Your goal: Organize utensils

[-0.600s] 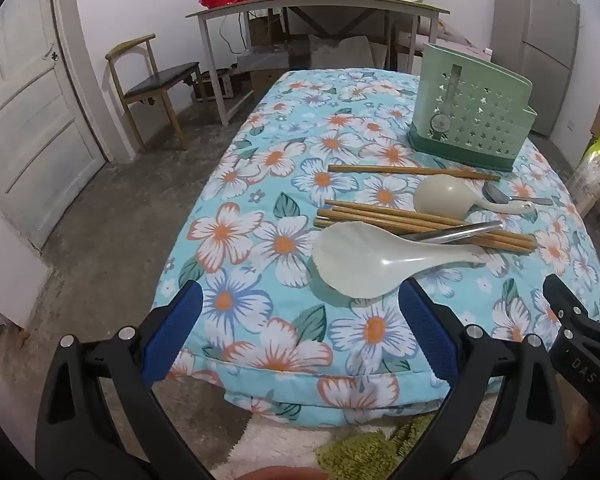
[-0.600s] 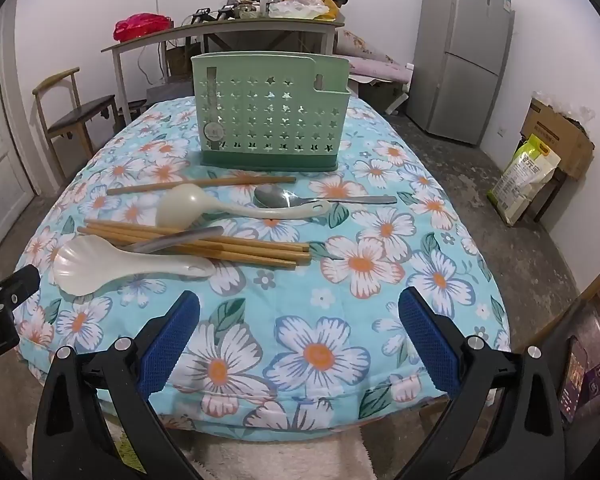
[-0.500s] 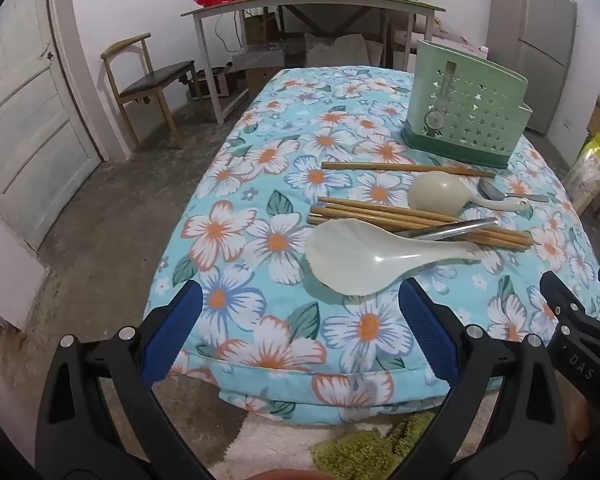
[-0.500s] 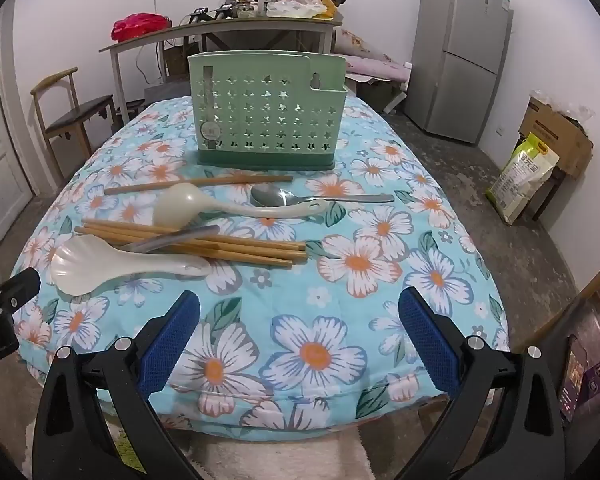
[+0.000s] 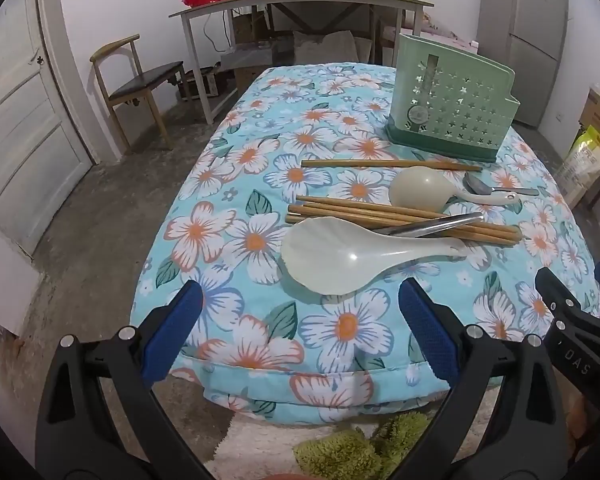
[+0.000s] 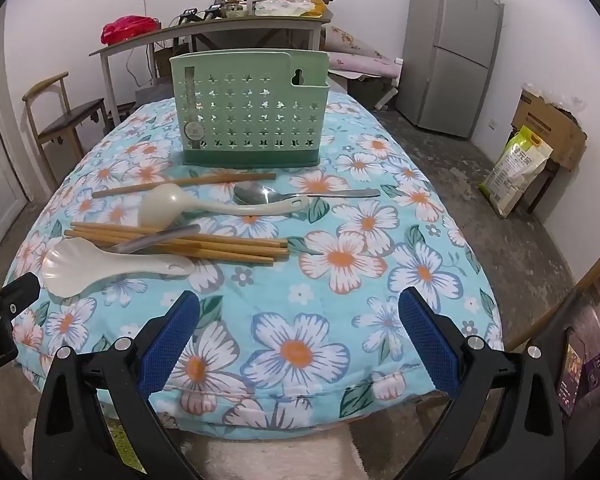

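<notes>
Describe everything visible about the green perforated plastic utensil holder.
The green perforated plastic utensil holder stands upright toward the far end of the floral-covered table, beyond the utensils. Its pale green wall has rows of star-shaped holes, a tall slot with a round sticker, a keyhole hanging notch, and a darker green base. No utensil shows above its rim; nothing touches it.

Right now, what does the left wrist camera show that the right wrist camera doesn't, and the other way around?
Only the left wrist view shows the white door, the green rug below the table edge, and the open left tool. Only the right wrist view shows the whole fridge, the yellow-green bag on the floor, and the open right tool. Both show the green utensil holder, the chopsticks, the white rice paddle, the wooden chair and the red bag.
</notes>
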Demonstrator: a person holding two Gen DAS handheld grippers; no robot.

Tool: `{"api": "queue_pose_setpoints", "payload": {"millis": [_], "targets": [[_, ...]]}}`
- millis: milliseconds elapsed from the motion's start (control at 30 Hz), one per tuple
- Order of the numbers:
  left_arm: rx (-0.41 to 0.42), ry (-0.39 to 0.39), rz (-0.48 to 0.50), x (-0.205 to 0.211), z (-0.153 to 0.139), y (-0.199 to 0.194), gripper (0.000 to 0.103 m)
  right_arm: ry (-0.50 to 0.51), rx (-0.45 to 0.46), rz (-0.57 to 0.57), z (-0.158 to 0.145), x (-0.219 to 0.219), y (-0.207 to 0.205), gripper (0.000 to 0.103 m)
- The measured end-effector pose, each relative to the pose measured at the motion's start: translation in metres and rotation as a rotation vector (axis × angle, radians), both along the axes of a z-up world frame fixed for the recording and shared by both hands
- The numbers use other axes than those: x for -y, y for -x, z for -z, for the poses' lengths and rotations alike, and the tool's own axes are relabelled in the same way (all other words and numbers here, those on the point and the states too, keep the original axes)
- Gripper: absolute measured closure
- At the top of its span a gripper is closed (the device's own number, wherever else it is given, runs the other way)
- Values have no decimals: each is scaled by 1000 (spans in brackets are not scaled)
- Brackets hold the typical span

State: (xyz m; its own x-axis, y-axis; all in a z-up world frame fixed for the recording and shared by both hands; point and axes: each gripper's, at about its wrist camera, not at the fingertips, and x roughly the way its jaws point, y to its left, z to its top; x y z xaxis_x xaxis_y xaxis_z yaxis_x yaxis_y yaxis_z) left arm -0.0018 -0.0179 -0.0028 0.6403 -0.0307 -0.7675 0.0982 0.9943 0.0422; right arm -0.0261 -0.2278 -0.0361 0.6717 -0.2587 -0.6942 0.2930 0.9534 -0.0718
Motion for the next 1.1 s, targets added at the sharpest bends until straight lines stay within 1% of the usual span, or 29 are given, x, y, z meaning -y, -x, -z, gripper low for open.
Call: {"api": "queue_pose_setpoints", "payload": {"millis": [1100], "targets": [[-3,-7,4,-2,3,-4,8,-15,2,7,-1,-1,-2,6]]}}
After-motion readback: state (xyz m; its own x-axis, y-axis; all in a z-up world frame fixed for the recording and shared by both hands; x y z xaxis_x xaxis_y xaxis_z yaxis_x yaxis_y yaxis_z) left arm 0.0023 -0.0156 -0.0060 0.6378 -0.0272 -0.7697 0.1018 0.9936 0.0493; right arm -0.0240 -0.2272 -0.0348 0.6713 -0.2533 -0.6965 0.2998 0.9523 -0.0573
